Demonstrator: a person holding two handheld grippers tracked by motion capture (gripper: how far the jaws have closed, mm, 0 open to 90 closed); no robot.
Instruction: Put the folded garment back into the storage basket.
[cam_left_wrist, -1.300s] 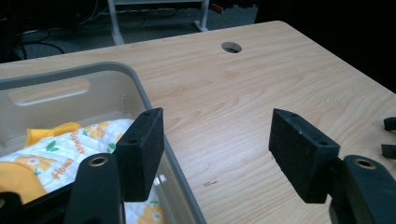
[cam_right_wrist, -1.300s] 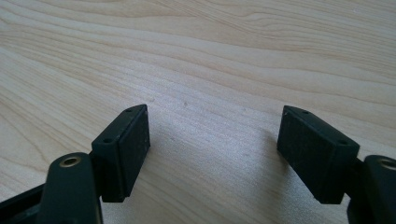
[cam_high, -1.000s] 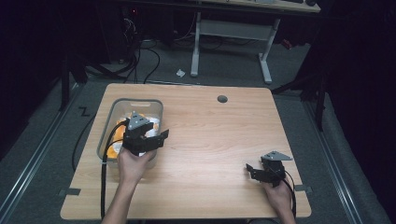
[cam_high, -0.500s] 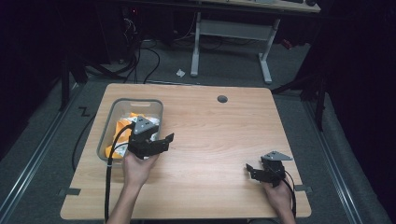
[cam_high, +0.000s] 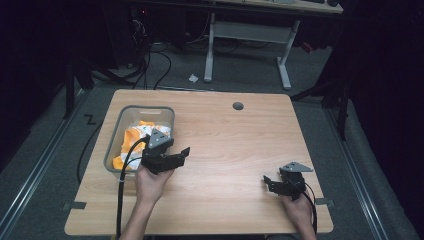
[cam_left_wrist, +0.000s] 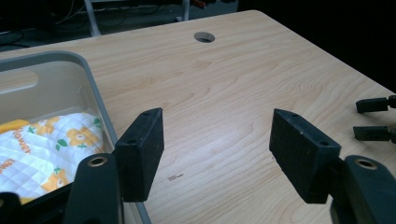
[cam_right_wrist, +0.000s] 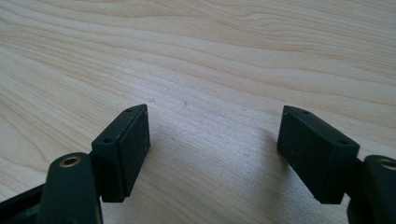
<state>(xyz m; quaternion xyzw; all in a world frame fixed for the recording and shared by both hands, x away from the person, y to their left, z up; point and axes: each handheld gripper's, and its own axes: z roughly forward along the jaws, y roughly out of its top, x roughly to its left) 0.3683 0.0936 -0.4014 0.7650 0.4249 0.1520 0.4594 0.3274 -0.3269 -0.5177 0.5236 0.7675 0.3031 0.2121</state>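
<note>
Orange-and-white quilted cloth (cam_high: 134, 140) lay in the grey bin (cam_high: 114, 145) at the table's (cam_high: 240, 150) left. Your left gripper (cam_left_wrist: 217, 154) hung just beside the bin rim, your right gripper (cam_right_wrist: 212, 149) low over bare wood, both wide open and empty. Swinging left carelessly could have knocked the bin; reaching too shallow would likely have pinched only a loose fold.

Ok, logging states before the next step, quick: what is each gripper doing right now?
Left gripper: open, holding nothing, beside the bin.
Right gripper: open, holding nothing, over bare table.
</note>
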